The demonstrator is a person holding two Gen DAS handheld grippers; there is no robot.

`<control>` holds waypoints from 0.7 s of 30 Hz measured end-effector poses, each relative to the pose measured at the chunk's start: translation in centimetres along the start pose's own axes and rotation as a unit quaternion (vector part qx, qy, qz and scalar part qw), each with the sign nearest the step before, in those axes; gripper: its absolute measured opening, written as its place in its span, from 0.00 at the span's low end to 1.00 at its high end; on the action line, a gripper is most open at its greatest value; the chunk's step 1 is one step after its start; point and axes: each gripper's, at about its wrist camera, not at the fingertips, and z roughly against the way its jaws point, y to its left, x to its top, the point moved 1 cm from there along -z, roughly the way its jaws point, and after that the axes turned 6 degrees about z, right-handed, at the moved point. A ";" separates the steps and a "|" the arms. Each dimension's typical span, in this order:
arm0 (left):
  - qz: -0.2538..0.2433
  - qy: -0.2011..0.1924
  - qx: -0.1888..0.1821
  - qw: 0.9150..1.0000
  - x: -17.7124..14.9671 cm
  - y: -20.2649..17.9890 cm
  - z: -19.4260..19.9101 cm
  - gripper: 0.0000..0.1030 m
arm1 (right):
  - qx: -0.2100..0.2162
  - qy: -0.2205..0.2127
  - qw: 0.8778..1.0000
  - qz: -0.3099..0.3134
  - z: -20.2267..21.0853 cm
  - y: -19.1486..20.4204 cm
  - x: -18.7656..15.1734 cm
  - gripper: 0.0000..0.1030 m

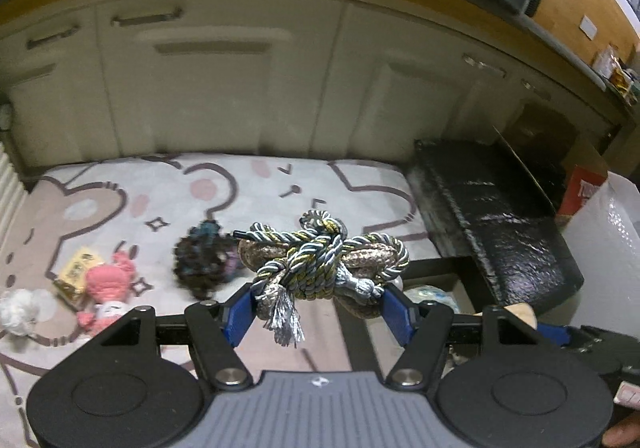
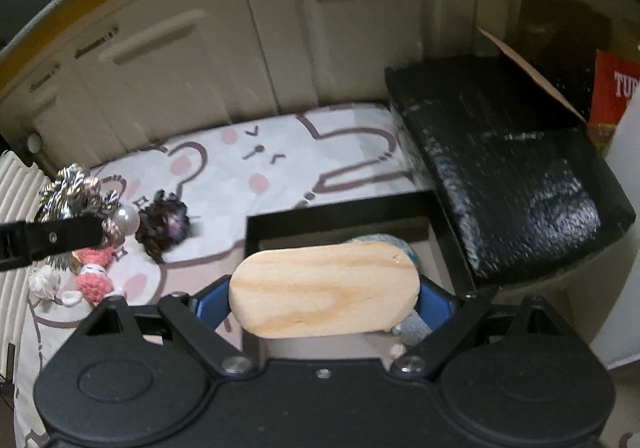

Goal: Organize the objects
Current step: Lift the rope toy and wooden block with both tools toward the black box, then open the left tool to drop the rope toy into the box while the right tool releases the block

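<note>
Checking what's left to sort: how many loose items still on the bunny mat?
4. A dark pom-pom mid-mat; a pink crochet doll, a yellowish packet beside it, and a white fluffy piece near the left edge. The tools may hide more.

- A cartoon-printed mat carries the things.
- Left of the left claw: pink doll, yellow packet, white fluff.
- Just ahead-left: dark pom-pom.
- Right: black box.

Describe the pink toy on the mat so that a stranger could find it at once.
Look at the cartoon-printed mat before the cabinets, at its left part. The pink crocheted doll lies there beside a yellow packet. It alone is pink; the pompom nearby is dark.
</note>
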 end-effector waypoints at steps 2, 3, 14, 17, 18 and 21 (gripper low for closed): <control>-0.003 0.010 -0.008 1.000 -0.2 -0.9 -0.8 0.65 | 0.003 0.011 1.000 -0.003 -0.5 -0.4 -0.3 0.91; -0.006 0.015 -0.011 1.000 -0.2 -1.3 -1.2 0.65 | 0.004 0.017 1.000 -0.003 -0.8 -0.6 -0.5 0.91; -0.031 0.060 -0.037 0.997 -0.8 -5.0 -5.7 0.65 | 0.014 0.064 0.998 0.008 -3.4 -1.0 -1.5 0.91; -0.020 0.081 -0.049 0.995 -0.8 -5.3 -6.9 0.65 | 0.020 0.071 0.997 0.010 -3.9 -0.9 -1.6 0.91; -0.014 0.088 -0.054 0.995 -0.9 -5.3 -7.3 0.65 | 0.021 0.074 0.997 0.010 -4.1 -0.8 -1.7 0.91; -0.003 0.101 -0.057 0.993 -0.9 -5.2 -8.3 0.65 | 0.019 0.083 0.996 0.015 -4.8 -0.9 -1.7 0.91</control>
